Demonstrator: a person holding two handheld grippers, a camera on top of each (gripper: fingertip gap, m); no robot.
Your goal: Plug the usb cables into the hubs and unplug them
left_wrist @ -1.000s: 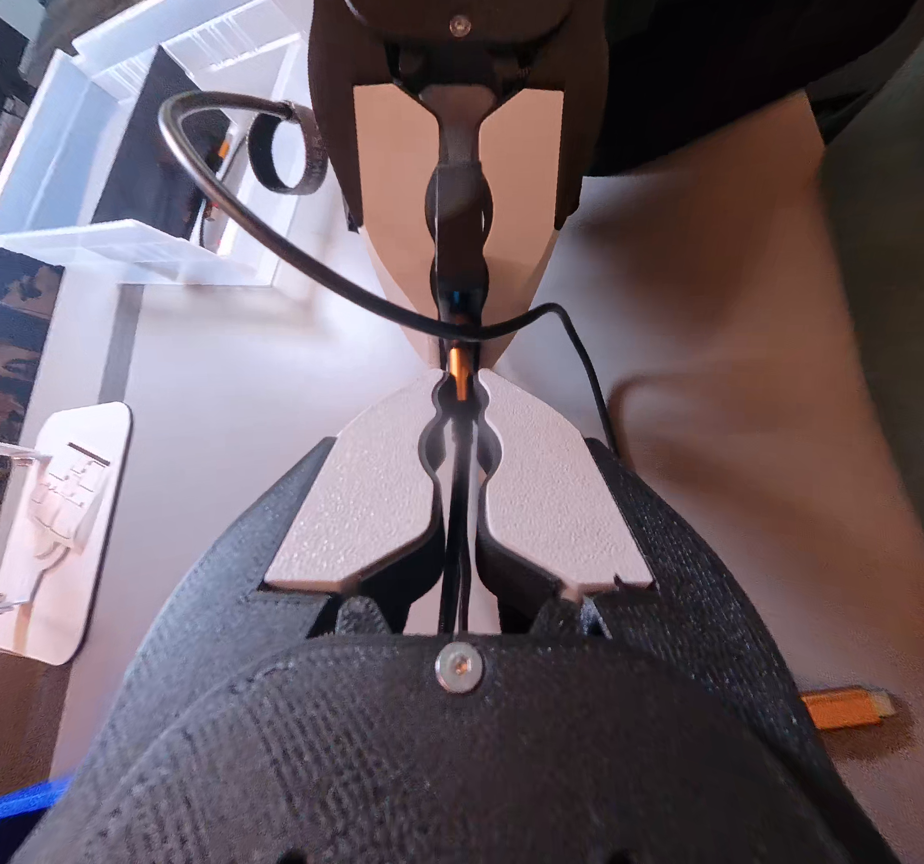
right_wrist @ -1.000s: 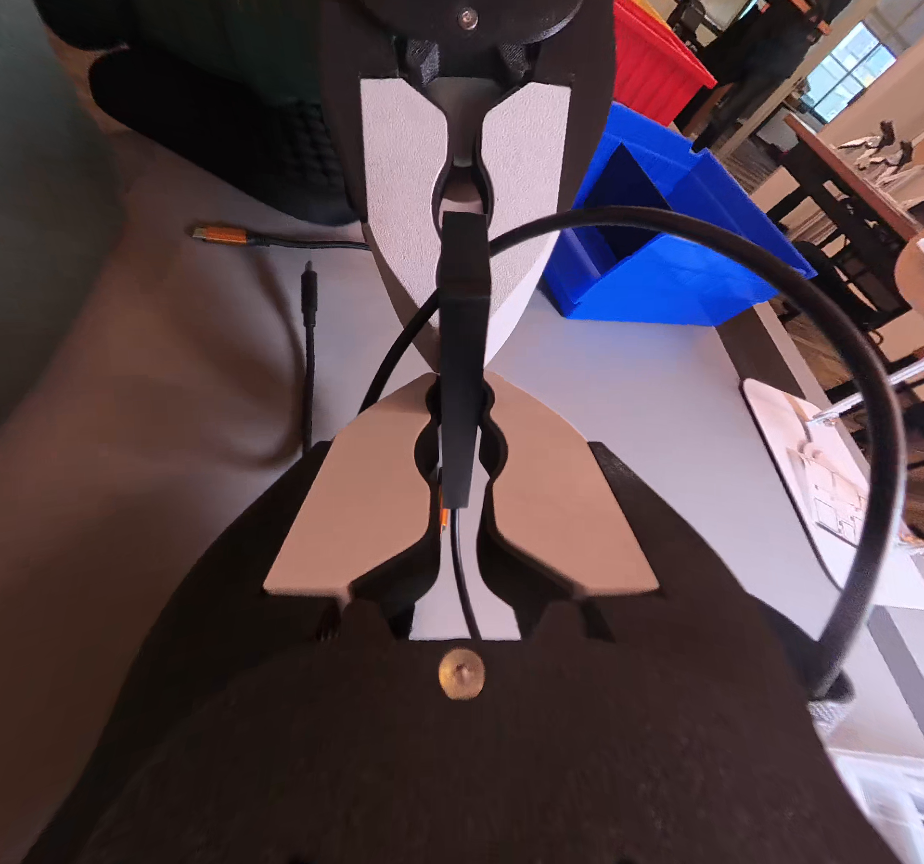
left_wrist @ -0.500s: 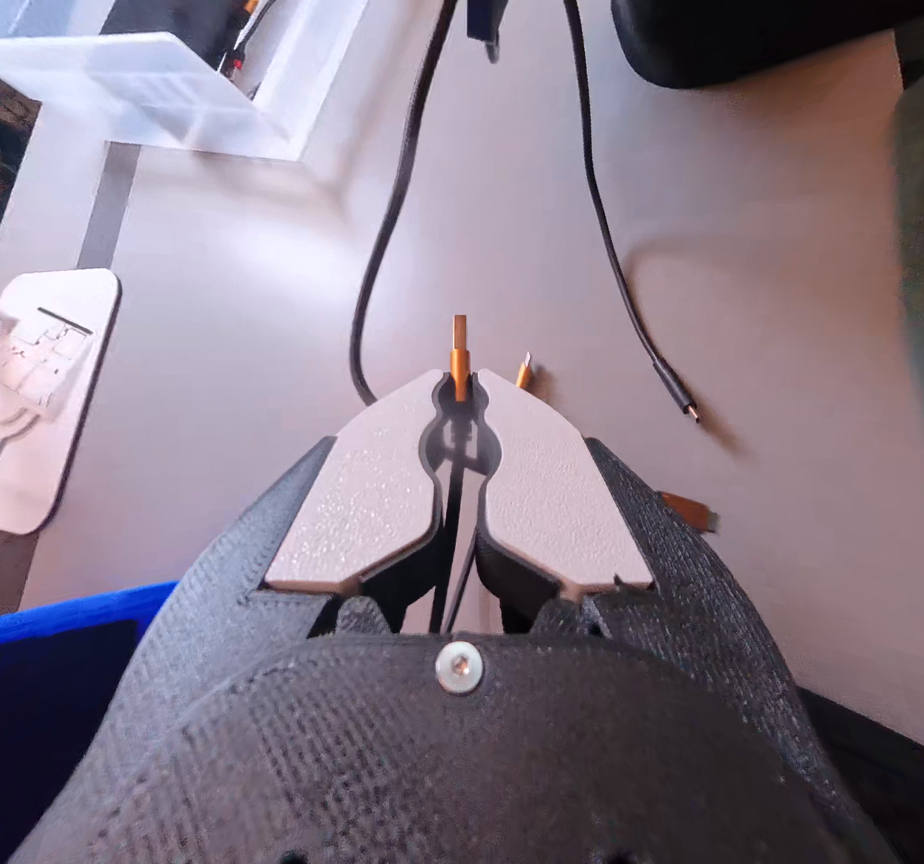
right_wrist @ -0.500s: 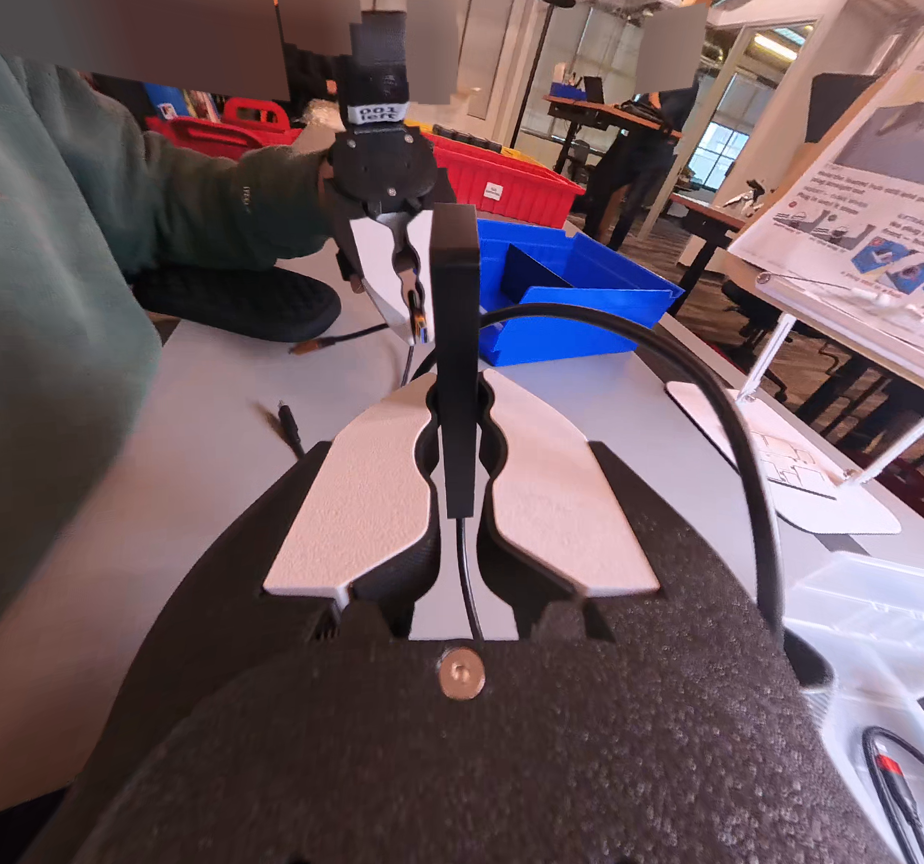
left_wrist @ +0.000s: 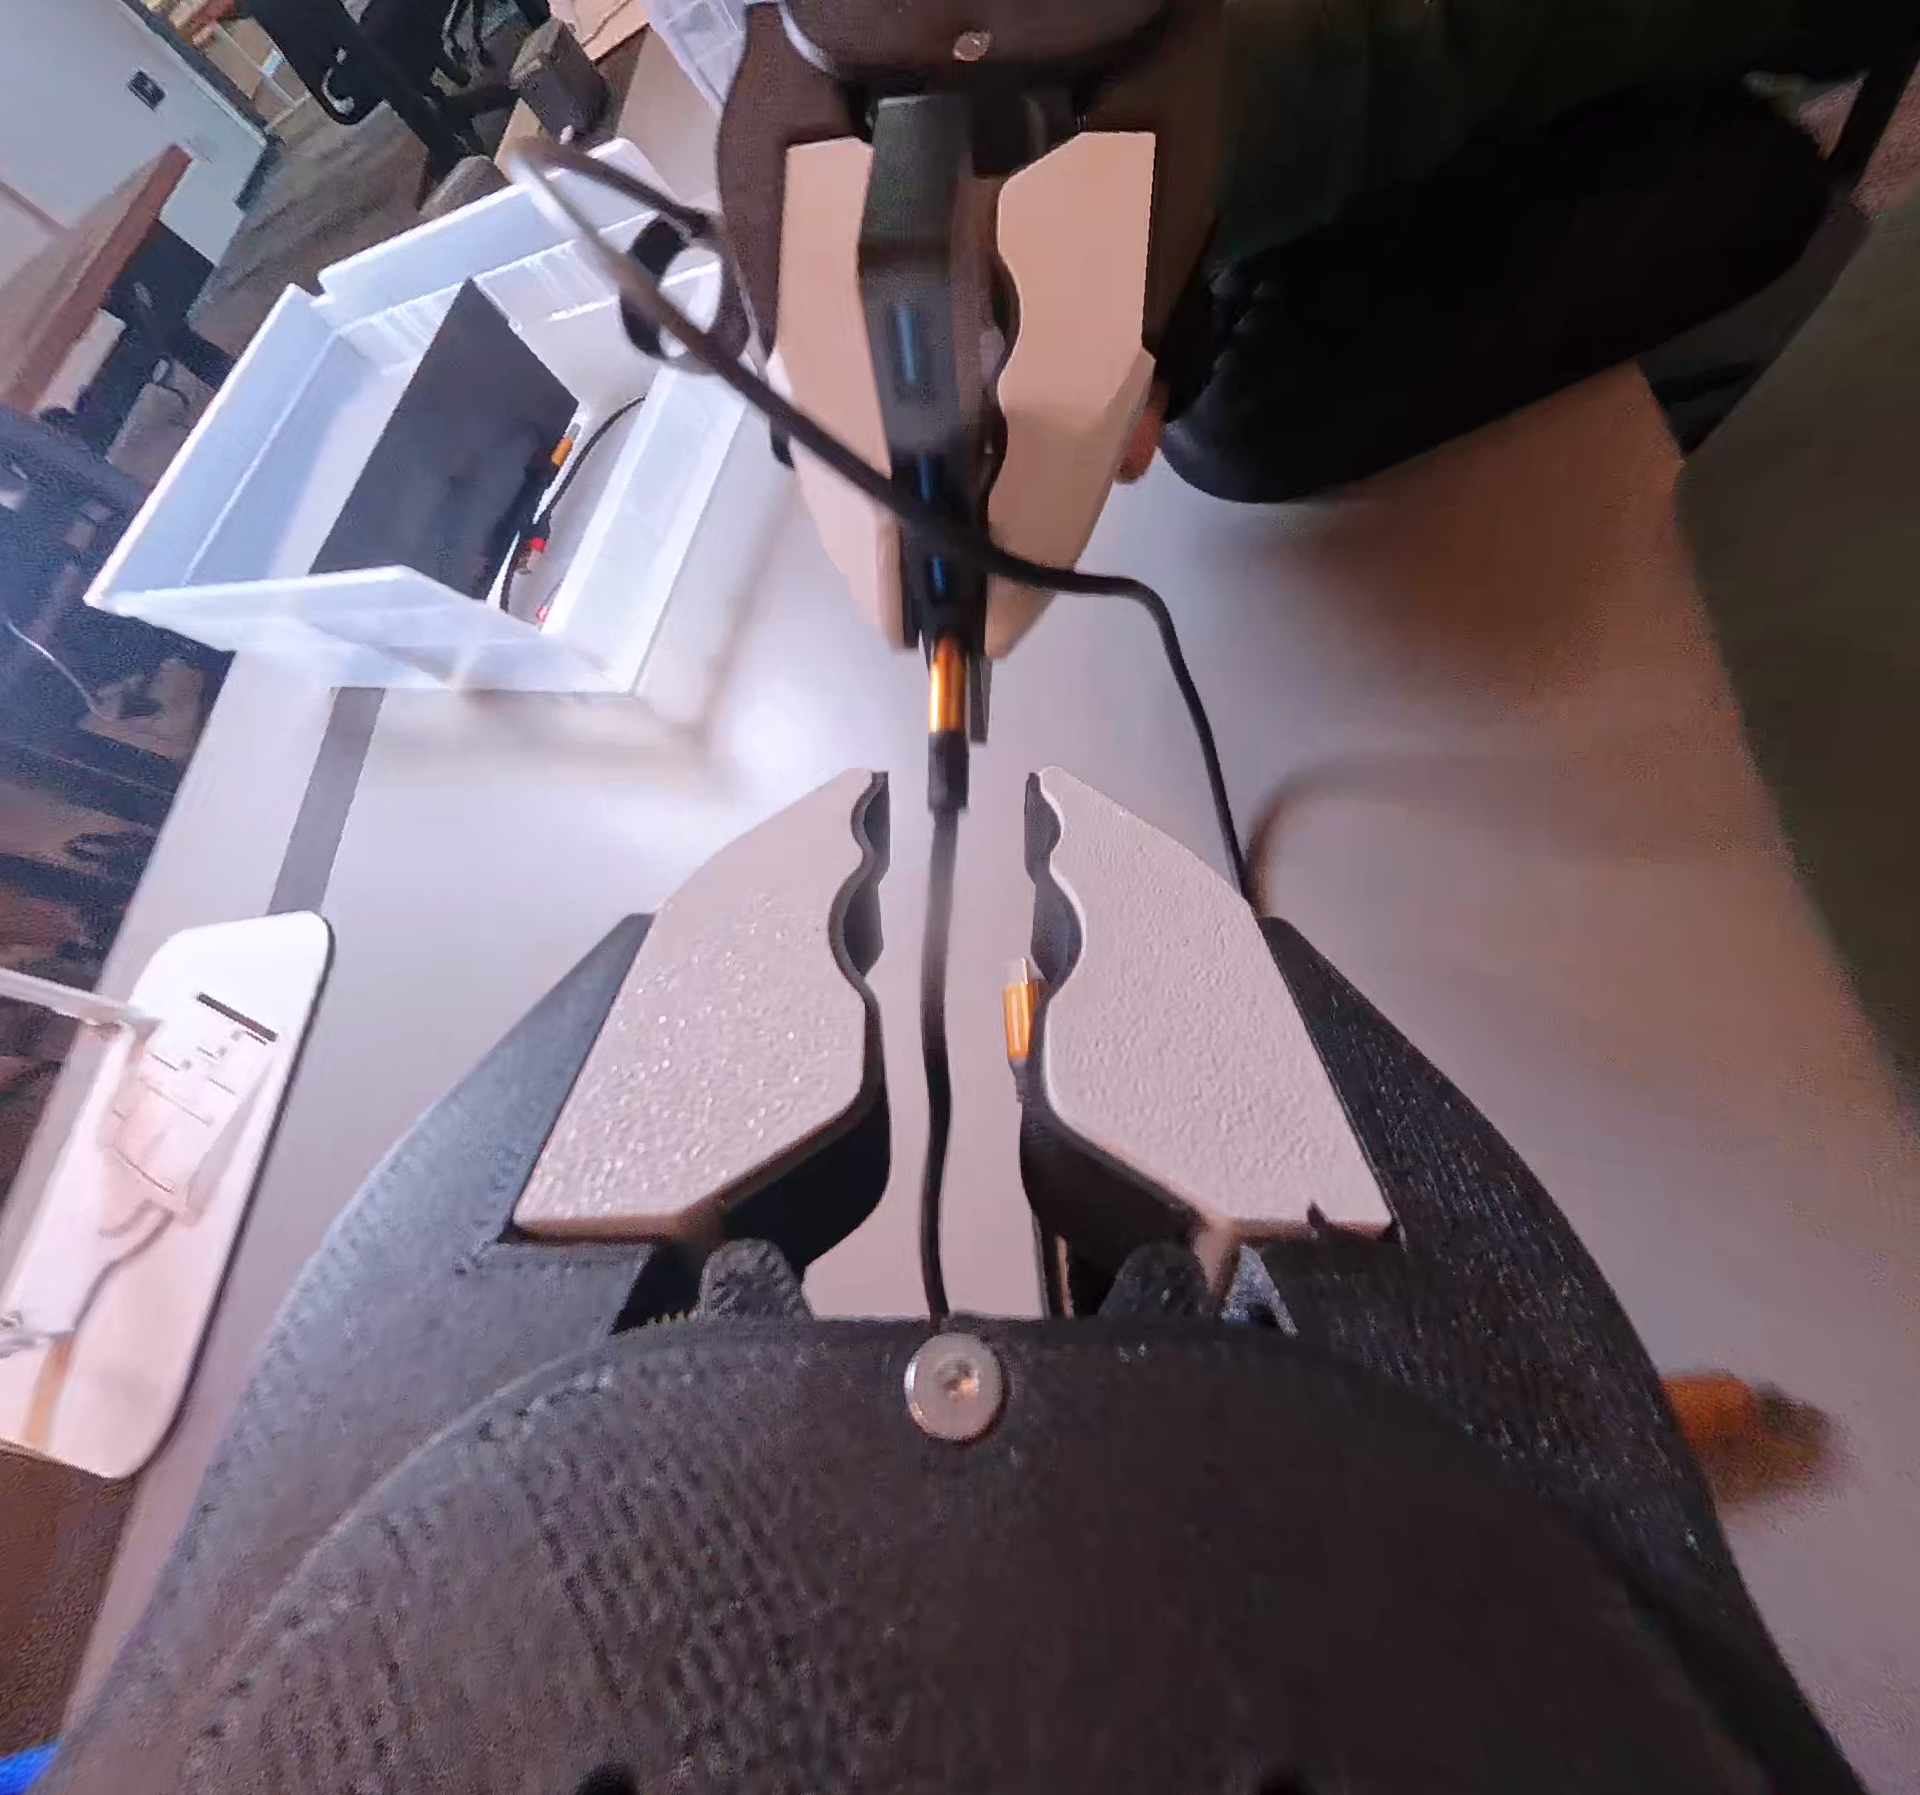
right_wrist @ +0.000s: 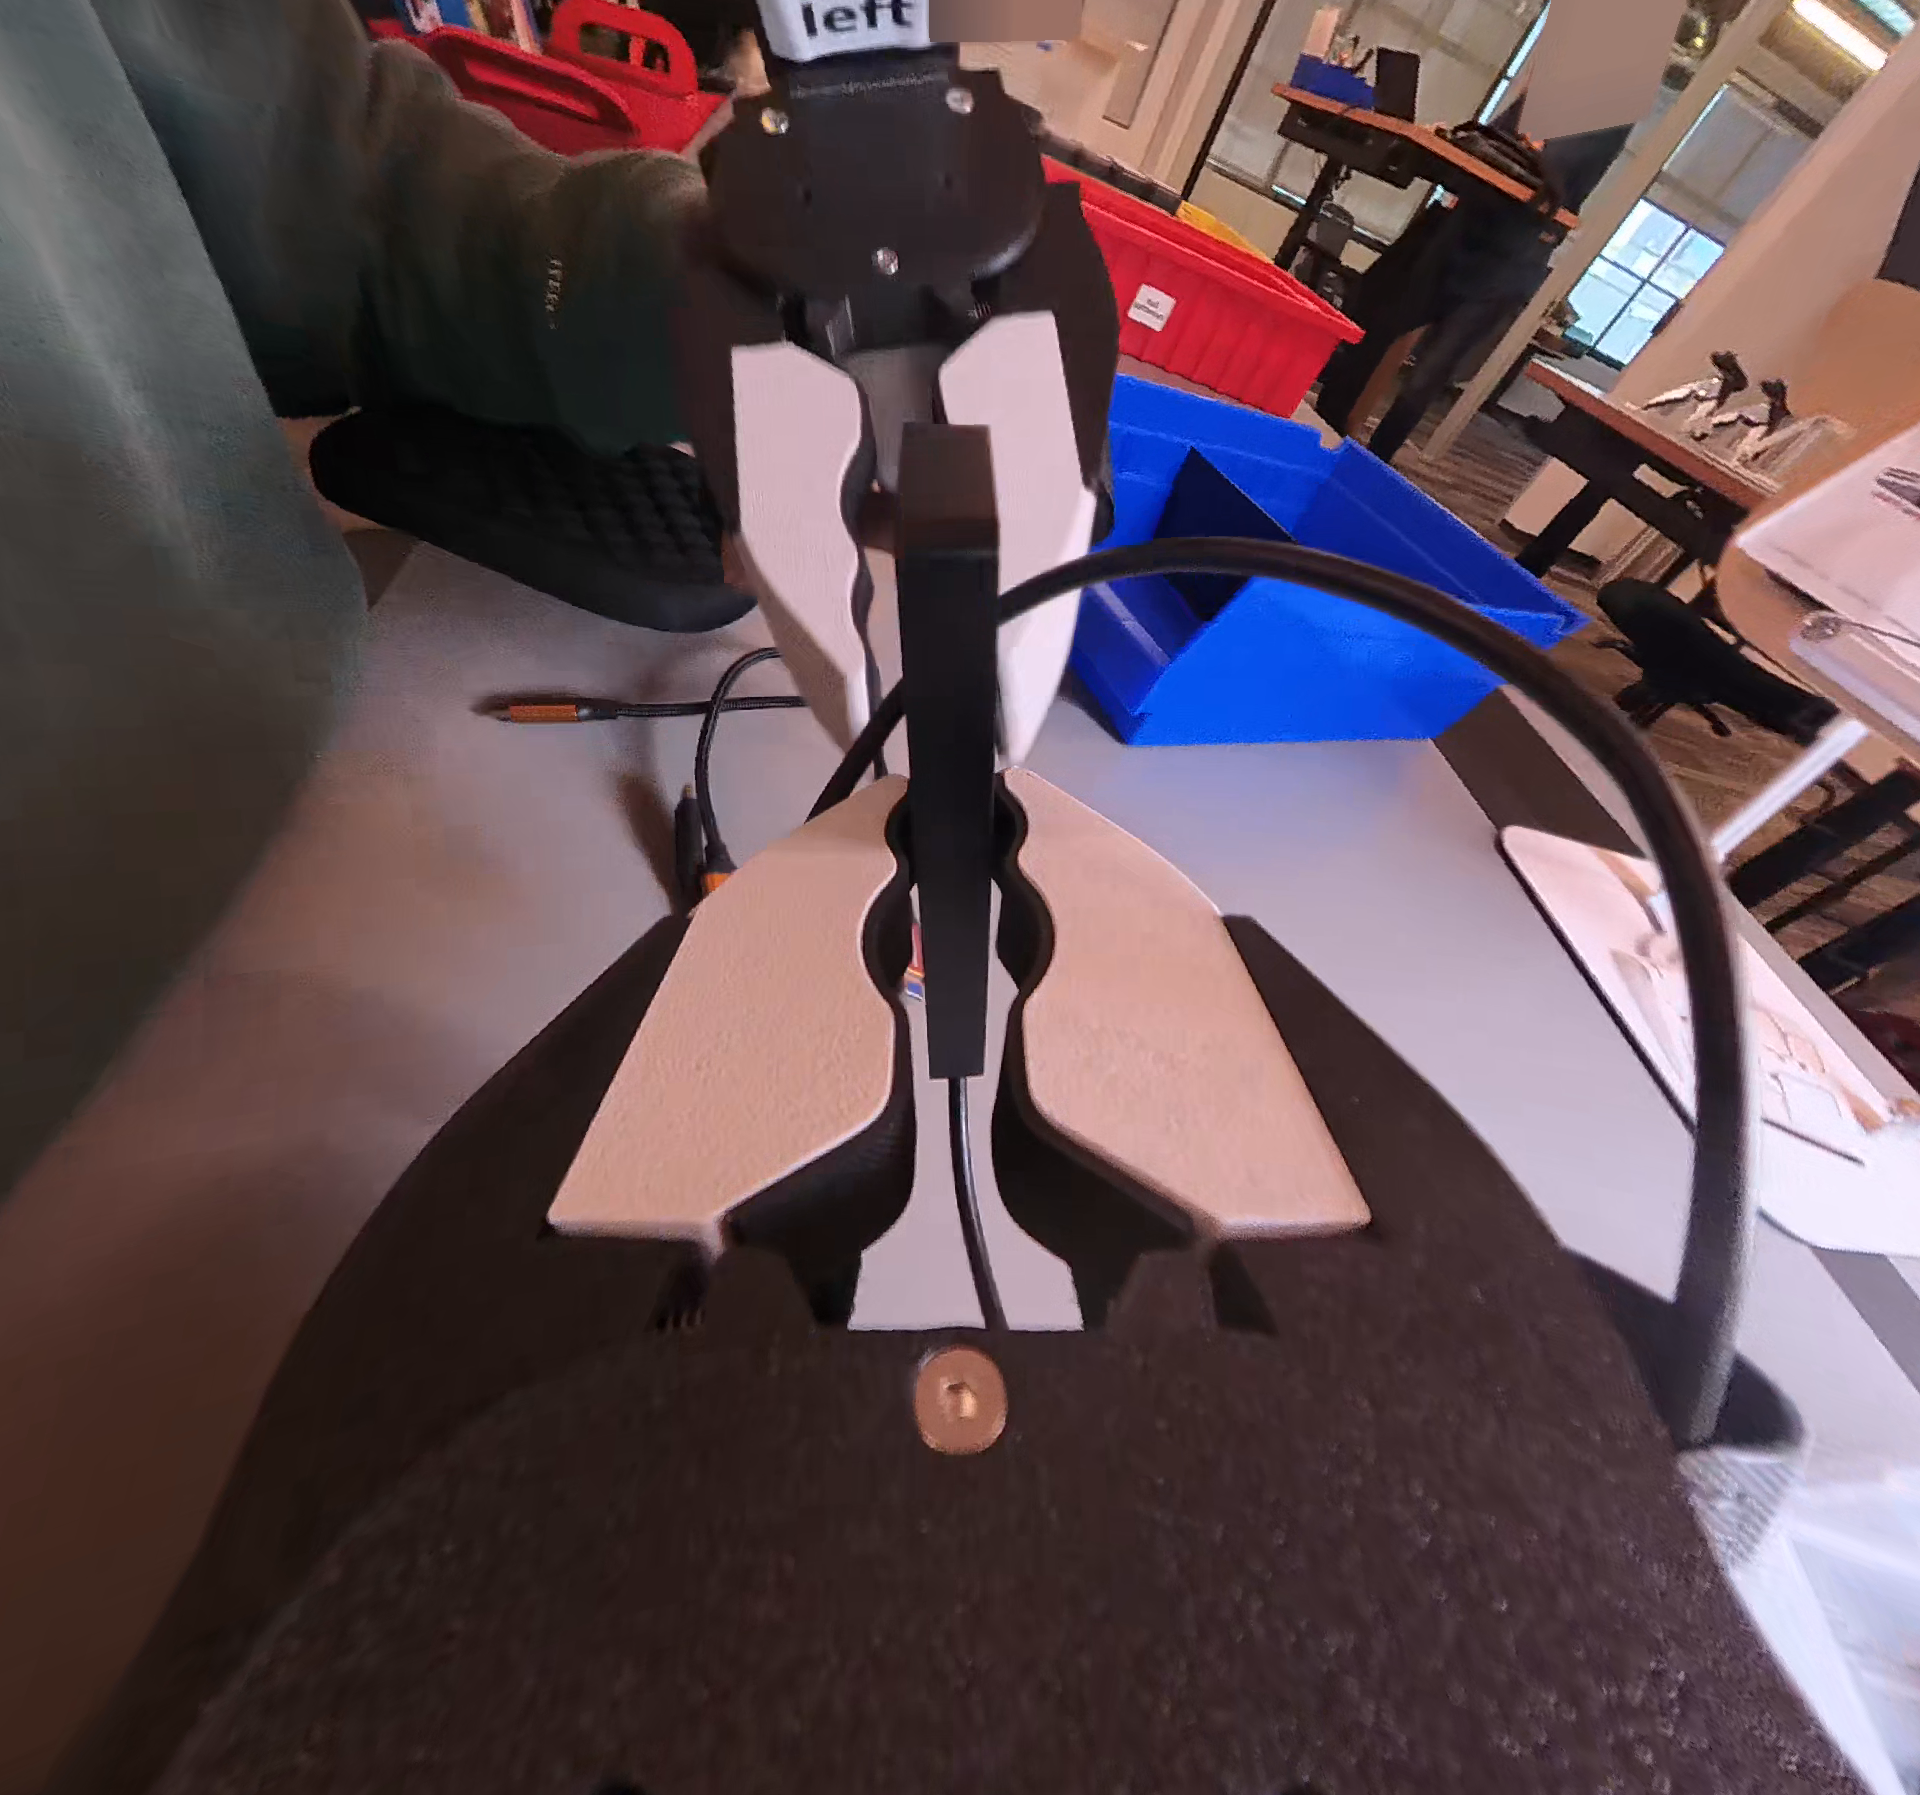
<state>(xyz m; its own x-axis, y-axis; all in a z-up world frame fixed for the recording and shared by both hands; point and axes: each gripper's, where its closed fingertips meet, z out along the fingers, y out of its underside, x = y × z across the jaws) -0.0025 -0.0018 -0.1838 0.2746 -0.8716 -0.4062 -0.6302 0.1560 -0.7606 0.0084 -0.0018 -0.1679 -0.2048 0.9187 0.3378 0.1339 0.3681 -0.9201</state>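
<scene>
Hub and jaws: the black USB hub [right_wrist: 948,789] stands on edge between the right gripper [right_wrist: 951,815] fingers, which are clamped on its lower half; its far end juts past the fingertips toward the left gripper [left_wrist: 956,789].
Cable and jaws: the orange-collared USB plug [left_wrist: 945,691] sits seated in the near end of the hub, just beyond the left gripper's fingertips; its thin black cable [left_wrist: 935,1018] runs back down the gap between the two fingers without touching either.
Left jaws: spread apart, holding nothing.
Right jaws: closed on the hub.
Change from half a second ago: then the left fingers were pinched on the plug, held free above the table and well apart from the hub; now the plug is in the hub, the fingers have let go, and the two grippers face each other closely.
Look of the hub: a slim dark bar with blue-lined ports along its face in the left wrist view, and a thick black lead [right_wrist: 1558,706] arching off to the right.
Look of the cable: braided black, orange metal sleeve behind the connector.
Elsewhere on the table [left_wrist: 499,810]: a second orange plug [right_wrist: 545,711] lies to the left, a blue bin [right_wrist: 1320,623] far right, a white tray [left_wrist: 343,498] far left.
</scene>
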